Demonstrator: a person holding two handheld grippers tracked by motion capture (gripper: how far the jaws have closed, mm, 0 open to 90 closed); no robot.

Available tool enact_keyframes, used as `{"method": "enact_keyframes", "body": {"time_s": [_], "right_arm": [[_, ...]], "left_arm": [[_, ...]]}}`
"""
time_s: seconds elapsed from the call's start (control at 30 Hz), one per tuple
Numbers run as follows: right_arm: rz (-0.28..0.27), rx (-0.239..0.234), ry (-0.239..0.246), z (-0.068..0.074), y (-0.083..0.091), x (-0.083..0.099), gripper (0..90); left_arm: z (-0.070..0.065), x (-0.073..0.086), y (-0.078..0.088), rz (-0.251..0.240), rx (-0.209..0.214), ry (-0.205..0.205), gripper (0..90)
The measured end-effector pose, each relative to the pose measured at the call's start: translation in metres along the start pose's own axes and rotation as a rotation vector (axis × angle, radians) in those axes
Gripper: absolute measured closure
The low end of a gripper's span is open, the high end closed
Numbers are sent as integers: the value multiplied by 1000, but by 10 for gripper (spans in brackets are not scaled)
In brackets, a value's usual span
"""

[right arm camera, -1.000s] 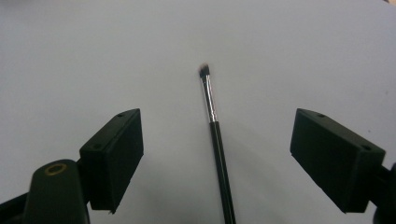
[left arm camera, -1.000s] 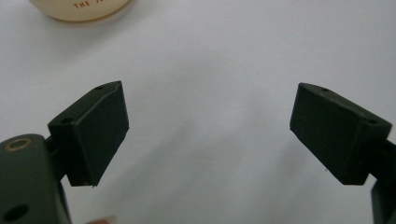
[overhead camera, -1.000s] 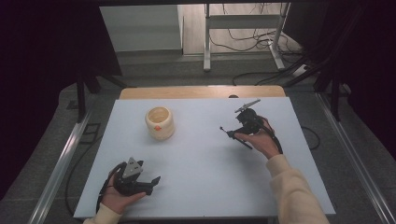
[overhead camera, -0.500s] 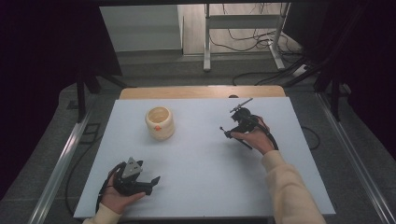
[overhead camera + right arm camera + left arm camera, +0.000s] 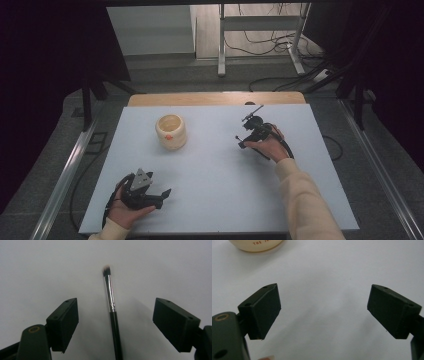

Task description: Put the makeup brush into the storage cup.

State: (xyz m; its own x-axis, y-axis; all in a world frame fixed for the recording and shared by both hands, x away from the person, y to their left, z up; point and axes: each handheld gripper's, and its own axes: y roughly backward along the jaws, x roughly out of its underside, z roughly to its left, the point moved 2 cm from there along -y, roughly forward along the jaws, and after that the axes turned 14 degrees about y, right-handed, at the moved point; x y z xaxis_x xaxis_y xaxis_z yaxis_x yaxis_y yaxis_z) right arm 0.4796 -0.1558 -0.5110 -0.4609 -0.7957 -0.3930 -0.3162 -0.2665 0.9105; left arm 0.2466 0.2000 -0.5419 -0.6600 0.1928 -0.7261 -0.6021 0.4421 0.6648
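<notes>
A make-up brush (image 5: 110, 296) with a silver ferrule, black handle and dark bristles lies on the white table (image 5: 210, 170). It points away between the jaws of my right gripper (image 5: 115, 315), which stand wide apart on either side without touching it. From above, the right gripper (image 5: 242, 140) is at the table's right middle, held in a hand. A cream cup (image 5: 171, 131) with an orange mark stands at the left middle, and its base (image 5: 255, 244) shows ahead of my left gripper (image 5: 323, 307). The left gripper (image 5: 162, 192) rests open near the front left edge with nothing in it.
A wooden strip (image 5: 215, 98) runs along the table's far edge. Metal rails (image 5: 65, 170) flank the table on the floor. Cables (image 5: 270, 45) and a stand's legs lie beyond the far side.
My right gripper has shifted a little to the left over the table. The left gripper and the cup have stayed put.
</notes>
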Motion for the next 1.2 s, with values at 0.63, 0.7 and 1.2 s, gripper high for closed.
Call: {"method": "enact_keyframes", "body": {"time_s": [0.63, 0.7, 1.2], "right_arm": [[77, -26, 21, 1, -6, 0, 545], [98, -31, 28, 2, -5, -1, 603], [134, -54, 61, 4, -5, -5, 841]], "left_arm": [[1, 0, 0, 0, -1, 0, 120], [1, 0, 0, 0, -1, 1, 119], [1, 0, 1, -2, -3, -3, 120]]}}
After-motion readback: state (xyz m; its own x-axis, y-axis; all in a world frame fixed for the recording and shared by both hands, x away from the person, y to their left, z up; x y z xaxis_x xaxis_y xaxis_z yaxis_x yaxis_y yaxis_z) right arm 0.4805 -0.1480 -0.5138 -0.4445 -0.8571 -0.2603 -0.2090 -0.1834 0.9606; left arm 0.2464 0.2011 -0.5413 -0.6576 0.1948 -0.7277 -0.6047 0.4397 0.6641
